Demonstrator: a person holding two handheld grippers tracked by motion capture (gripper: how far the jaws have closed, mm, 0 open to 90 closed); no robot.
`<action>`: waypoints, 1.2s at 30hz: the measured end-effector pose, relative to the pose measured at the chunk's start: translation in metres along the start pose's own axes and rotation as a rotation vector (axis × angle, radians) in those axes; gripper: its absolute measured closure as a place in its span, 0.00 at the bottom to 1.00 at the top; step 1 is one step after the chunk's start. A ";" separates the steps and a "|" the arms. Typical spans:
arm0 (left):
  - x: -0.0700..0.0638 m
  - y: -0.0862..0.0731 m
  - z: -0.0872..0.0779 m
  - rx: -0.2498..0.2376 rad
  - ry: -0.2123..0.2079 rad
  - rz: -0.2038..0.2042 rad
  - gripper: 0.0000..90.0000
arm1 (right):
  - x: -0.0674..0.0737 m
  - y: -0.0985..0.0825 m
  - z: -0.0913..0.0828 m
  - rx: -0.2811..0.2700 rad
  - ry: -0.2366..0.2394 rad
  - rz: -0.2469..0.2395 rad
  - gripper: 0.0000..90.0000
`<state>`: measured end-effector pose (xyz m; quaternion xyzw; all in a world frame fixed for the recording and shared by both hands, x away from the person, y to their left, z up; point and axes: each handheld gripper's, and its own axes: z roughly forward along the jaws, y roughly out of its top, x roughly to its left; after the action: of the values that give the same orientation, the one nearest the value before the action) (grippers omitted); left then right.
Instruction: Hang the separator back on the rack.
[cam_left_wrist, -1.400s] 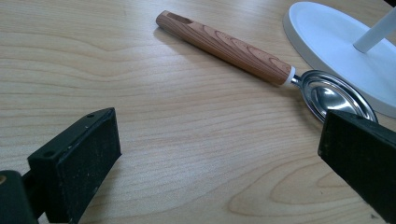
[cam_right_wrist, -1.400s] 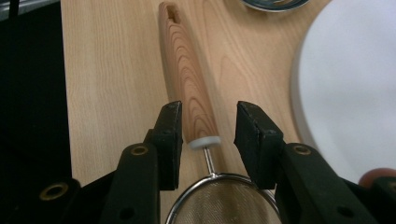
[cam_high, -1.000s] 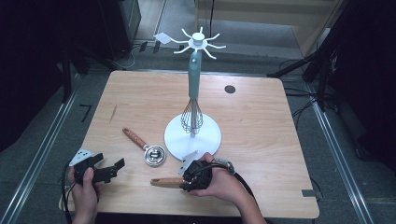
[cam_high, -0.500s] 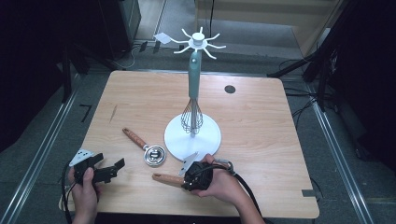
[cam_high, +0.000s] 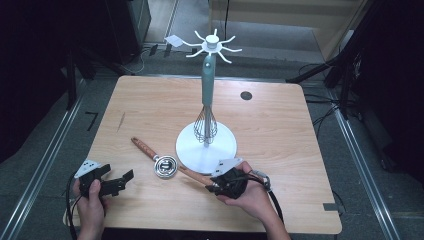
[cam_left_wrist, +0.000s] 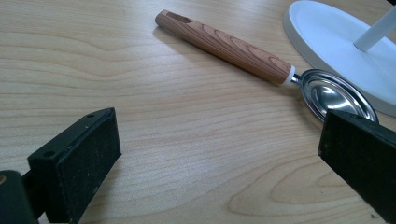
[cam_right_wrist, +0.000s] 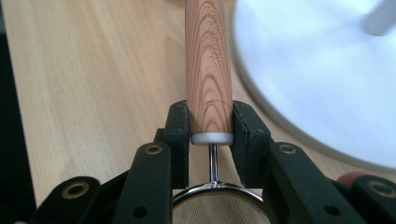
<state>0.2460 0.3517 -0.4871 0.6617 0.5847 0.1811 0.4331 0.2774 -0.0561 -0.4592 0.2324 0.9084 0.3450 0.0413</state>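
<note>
Strainer: your right gripper (cam_right_wrist: 210, 123) pinches the wooden handle (cam_right_wrist: 208, 65) at its lower end, right above the white collar, both pads pressed to the wood; the jaws have just been closing on it. The mesh bowl (cam_right_wrist: 217, 205) sits behind the pads, toward your palm.

Strainer, place: in the high view it lies just in front of the stand base (cam_high: 205, 145), handle (cam_high: 192, 174) pointing up and left toward the base edge. Whether it is lifted clear of the table (cam_high: 280, 125) you cannot tell.

Left gripper: its jaws (cam_left_wrist: 219, 154) stand spread wide with nothing between them; in the high view it (cam_high: 117, 181) rests low, well to the left of the stand base.

Spoon: the wood-handled spoon (cam_left_wrist: 261, 65) lies flat just left of the stand base, its bowl nearly touching the rim, untouched.

Whisk: it (cam_high: 205, 107) already hangs on the stand, wires down by the pole above the base.

Hooks: the arms at the stand top (cam_high: 214, 45) are free apart from the whisk's.

Progress: by the look of it, one utensil hung, one gripped, one waiting. You likely have to raise the strainer to a free hook, then fetch the spoon.
</note>
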 end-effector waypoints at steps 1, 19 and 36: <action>0.000 0.000 0.000 -0.001 -0.001 0.000 0.00 | -0.002 -0.001 -0.003 -0.014 -0.013 0.010 0.80; 0.000 0.000 0.000 -0.004 -0.003 -0.001 0.00 | -0.033 -0.027 -0.037 -0.160 -0.140 0.174 0.80; 0.001 0.000 -0.001 -0.005 -0.006 -0.003 0.00 | -0.044 -0.037 -0.053 -0.287 -0.218 0.298 0.80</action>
<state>0.2454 0.3524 -0.4871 0.6603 0.5839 0.1801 0.4367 0.2893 -0.1320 -0.4470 0.3915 0.7960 0.4457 0.1204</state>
